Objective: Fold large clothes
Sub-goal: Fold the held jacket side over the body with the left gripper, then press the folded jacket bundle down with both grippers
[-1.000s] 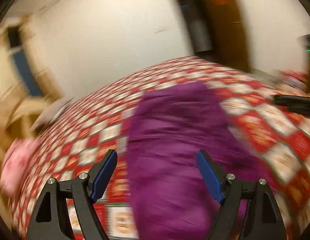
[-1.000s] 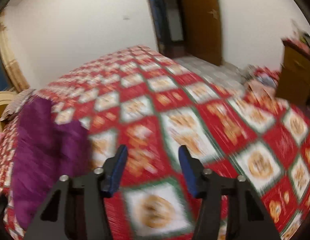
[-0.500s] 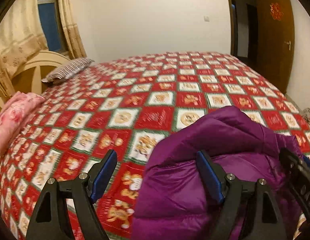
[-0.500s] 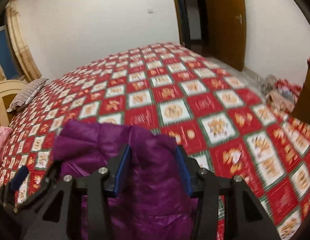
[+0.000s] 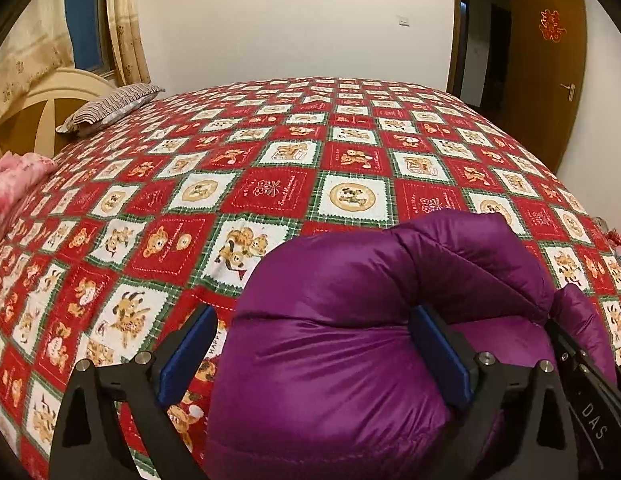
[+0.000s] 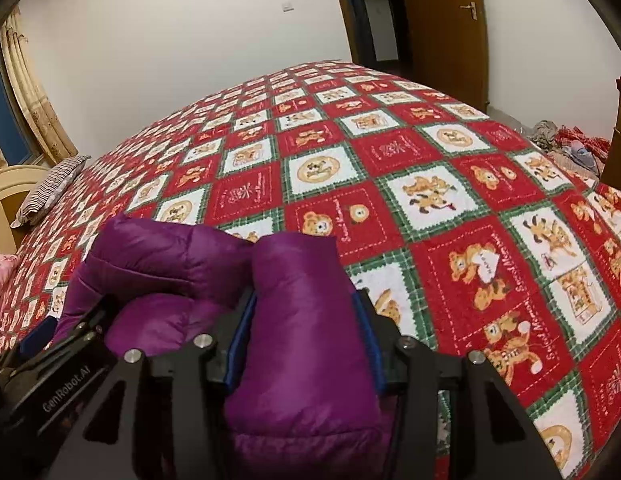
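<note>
A purple puffer jacket [image 5: 330, 380] lies bunched on the red patchwork quilt [image 5: 270, 184] at the near edge of the bed. My left gripper [image 5: 312, 332] straddles its left part with the jaws opening. Its left pad [image 5: 186, 360] stands clear of the fabric, while the right pad touches it. My right gripper [image 6: 304, 300] is shut on a thick fold of the jacket [image 6: 302, 340], both blue pads pressed into it. Each gripper shows in the other's view: the left gripper [image 6: 50, 344] and the right gripper [image 5: 582, 380] sit side by side.
A striped pillow [image 5: 110, 106] and a cream headboard [image 5: 42, 108] are at the far left, with a pink blanket [image 5: 14, 184] beside them. A brown door [image 5: 550, 80] stands at the right. Loose clothes [image 6: 566, 144] lie on the floor past the bed's right side.
Both grippers came down toward the bed with the jacket, and the blur has cleared. The left jaws have widened, so the left pad now stands off the fabric.
</note>
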The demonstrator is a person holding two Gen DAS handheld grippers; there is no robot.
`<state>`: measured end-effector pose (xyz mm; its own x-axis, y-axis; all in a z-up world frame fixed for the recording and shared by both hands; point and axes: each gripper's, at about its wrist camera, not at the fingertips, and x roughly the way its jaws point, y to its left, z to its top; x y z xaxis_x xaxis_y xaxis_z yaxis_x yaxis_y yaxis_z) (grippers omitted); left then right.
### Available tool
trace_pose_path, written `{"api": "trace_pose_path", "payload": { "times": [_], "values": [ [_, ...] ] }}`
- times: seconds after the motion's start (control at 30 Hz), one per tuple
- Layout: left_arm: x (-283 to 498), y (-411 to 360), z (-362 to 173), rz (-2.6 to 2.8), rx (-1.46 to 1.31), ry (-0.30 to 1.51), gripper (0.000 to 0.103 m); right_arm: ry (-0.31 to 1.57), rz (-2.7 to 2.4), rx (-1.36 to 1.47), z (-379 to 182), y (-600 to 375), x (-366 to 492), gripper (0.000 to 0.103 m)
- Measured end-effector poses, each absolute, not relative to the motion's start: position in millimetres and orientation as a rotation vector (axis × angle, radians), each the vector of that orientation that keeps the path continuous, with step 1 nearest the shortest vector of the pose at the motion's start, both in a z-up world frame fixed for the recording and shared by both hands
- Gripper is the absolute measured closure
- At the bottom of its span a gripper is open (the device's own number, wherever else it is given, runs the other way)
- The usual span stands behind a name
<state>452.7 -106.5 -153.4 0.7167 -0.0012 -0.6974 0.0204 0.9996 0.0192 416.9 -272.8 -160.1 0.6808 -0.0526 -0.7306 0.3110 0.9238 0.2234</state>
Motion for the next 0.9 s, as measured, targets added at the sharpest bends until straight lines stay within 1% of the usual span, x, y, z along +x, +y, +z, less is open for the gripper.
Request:
{"api": "trace_pose_path", "payload": {
  "times": [0.9],
  "values": [
    [453.8,-119.8,-167.2,0.016,0.102,0.774,0.004,0.835,-0.213,0.345,-181.7,-273.2,422.8,0.048]
  ]
}}
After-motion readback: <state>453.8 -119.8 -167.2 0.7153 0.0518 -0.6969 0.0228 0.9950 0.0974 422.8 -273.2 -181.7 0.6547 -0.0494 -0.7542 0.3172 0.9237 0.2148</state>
